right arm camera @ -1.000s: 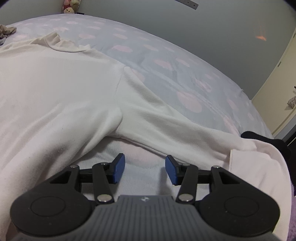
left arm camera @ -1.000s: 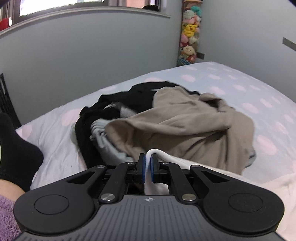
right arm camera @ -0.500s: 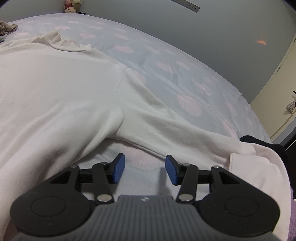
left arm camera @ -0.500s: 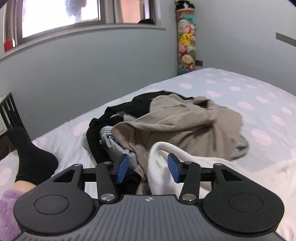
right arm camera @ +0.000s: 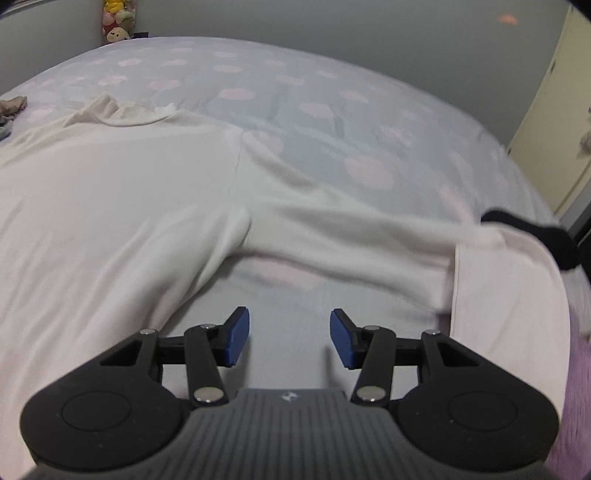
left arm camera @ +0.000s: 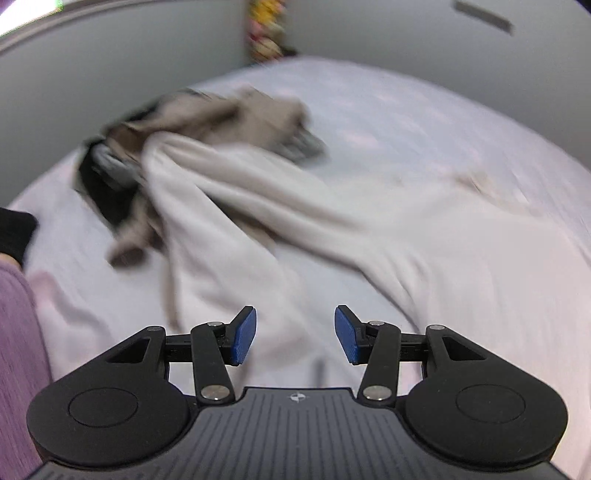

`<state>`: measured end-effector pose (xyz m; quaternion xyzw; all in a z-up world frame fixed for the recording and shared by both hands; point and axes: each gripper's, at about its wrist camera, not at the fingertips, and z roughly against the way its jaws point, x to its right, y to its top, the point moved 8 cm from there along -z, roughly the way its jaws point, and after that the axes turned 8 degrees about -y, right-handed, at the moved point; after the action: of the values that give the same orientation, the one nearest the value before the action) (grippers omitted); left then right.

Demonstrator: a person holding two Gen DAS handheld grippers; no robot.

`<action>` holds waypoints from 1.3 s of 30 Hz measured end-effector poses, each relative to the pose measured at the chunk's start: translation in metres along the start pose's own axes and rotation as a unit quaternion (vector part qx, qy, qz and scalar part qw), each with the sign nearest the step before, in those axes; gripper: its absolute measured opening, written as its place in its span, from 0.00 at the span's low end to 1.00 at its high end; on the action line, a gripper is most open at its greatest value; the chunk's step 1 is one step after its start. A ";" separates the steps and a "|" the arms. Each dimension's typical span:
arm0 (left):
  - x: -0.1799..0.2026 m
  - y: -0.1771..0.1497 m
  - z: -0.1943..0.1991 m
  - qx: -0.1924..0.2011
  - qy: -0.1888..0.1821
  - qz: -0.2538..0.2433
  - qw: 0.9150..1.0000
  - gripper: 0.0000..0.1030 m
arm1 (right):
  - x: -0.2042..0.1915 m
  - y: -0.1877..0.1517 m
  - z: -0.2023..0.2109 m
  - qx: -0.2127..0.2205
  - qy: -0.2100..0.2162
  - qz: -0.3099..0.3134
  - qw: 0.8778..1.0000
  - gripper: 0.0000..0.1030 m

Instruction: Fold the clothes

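A long-sleeved top (right arm camera: 110, 206) lies spread flat on the bed (right arm camera: 295, 85), its collar toward the far side and one sleeve (right arm camera: 351, 236) stretched right. A heap of clothes (left arm camera: 207, 125) sits beyond its other sleeve (left arm camera: 207, 184).

A: Left wrist view smeared throughout. The clothes heap (left arm camera: 207, 125) reads as tan, grey and black patches; separate garments can't be told apart.

B: The white top (right arm camera: 110, 206)?

A: Runs off the left and bottom edges in the right wrist view. Its sleeve end lies under a pale pink cloth (right arm camera: 509, 295).

B: Corner toys (right arm camera: 116, 22)?

A: Too small; cut off by the top edge.
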<state>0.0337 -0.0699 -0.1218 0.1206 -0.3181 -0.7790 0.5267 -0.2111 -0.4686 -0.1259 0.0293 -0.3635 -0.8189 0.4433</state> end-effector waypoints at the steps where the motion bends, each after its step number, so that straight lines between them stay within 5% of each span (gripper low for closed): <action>1: 0.010 -0.008 0.000 -0.013 -0.009 -0.008 1.000 0.44 | 0.000 -0.005 0.005 -0.006 0.007 -0.002 1.000 0.51; 11: 0.065 -0.072 0.015 -0.093 -0.054 -0.058 0.993 0.44 | -0.009 -0.046 0.043 -0.065 0.073 -0.045 0.994 0.57; 19: 0.089 -0.109 0.027 -0.153 -0.077 -0.082 0.982 0.44 | -0.003 -0.069 0.060 -0.086 0.075 -0.032 0.993 0.57; 28: 0.113 -0.124 0.039 -0.175 -0.090 -0.144 0.970 0.45 | 0.003 -0.065 0.086 -0.045 0.083 0.014 0.995 0.57; 39: 0.123 -0.132 0.039 -0.184 -0.088 -0.170 0.964 0.46 | -0.003 -0.078 0.080 -0.065 0.097 0.040 0.992 0.57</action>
<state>-0.1366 -0.1339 -0.1560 0.0050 -0.1893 -0.9095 0.3700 -0.2937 -0.3939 -0.1165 0.0649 -0.2652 -0.8157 0.5100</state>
